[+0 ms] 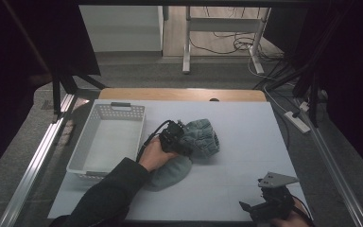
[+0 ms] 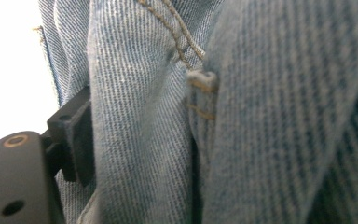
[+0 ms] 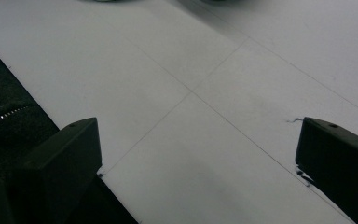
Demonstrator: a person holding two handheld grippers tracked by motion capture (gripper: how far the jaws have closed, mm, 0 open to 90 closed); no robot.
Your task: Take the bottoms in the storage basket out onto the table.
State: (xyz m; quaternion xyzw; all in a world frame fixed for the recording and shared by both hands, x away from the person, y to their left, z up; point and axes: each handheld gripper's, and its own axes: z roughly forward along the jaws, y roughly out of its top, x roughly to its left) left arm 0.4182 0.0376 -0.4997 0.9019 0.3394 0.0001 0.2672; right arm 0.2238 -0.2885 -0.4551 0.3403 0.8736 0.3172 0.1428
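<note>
White table covering [image 1: 246,156] is carrying the whole job, with a white basket [image 1: 108,141] sitting at its left side. Just right of that basket, a bundle of denim jeans [image 1: 199,138] is lying with its long axis running from the near left up toward the far right. At the bundle's basket-side edge the left gripper [image 1: 177,138] is working; its jaws are standing partly apart with a fold of denim [image 2: 135,140] lying between them. Well to the right of the basket, at the near edge, the right gripper [image 1: 269,204] is idling with jaws spread wide over bare covering, so the left is the nearer one.
</note>
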